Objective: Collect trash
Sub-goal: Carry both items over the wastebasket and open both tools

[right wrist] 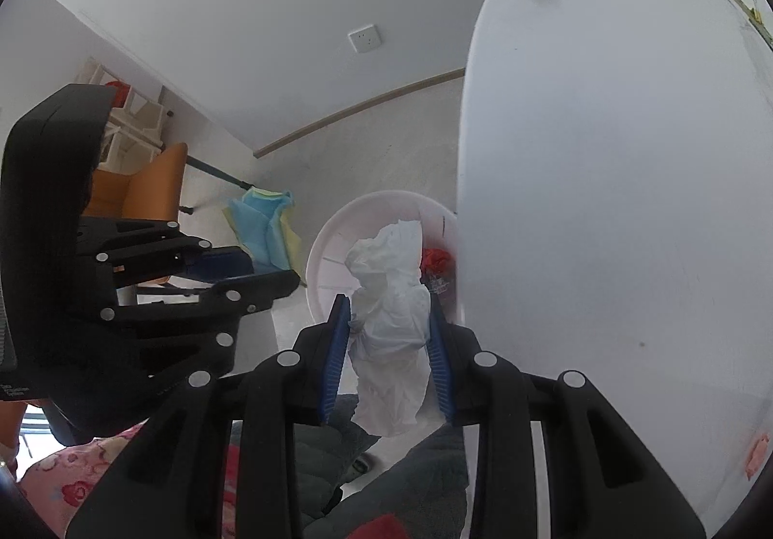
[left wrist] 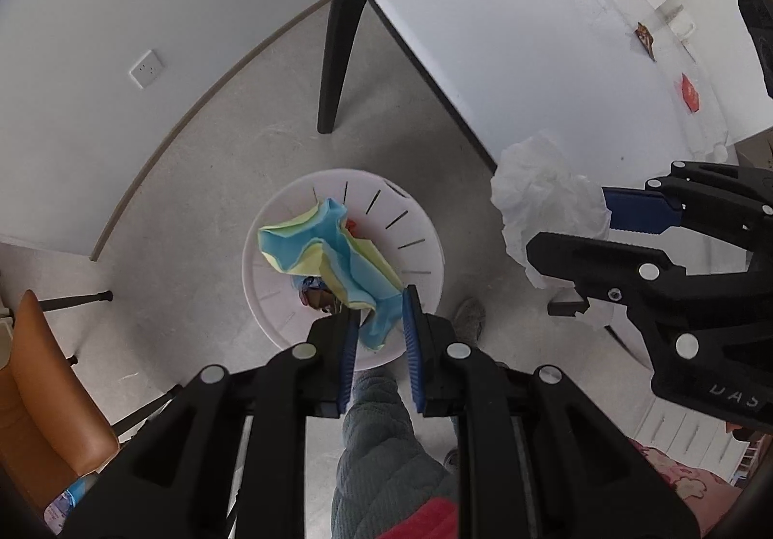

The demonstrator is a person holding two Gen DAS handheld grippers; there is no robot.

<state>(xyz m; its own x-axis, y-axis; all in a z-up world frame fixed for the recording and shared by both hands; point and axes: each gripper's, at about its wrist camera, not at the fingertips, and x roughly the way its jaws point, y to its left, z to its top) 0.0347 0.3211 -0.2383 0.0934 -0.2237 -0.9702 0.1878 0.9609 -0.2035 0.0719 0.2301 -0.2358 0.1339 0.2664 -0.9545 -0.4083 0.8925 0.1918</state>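
Pale grey floor (left wrist: 203, 181) below me, white wall behind, white worktop (left wrist: 507, 32) at 1 o'clock in the left wrist view.

White slotted bin (left wrist: 415, 220) stands on the floor beside the worktop's black leg (left wrist: 338, 41), near 12 o'clock from my left gripper (left wrist: 381, 321). Some red and dark wrappers already lie inside.

Left gripper: jaws closed tight on a crumpled blue-and-yellow sheet (left wrist: 333, 249), pinched by its lower corner so the bulk hangs ahead over the bin mouth. Pointing steeply down, presumably so the sheet falls in when freed.

Right gripper (right wrist: 389, 331): jaws nearly closed, clamped on a wad of white tissue (right wrist: 391, 297), blue pads pressing both flanks. In its own view the wad overlaps the bin (right wrist: 333, 239) at 12 o'clock; whether it is truly above the opening I cannot tell, since the left view places it off at 3 o'clock, by the worktop edge.

Judgement: carry step nearly finished; release comes next, left first. Risk: light paper drifting past the rim.
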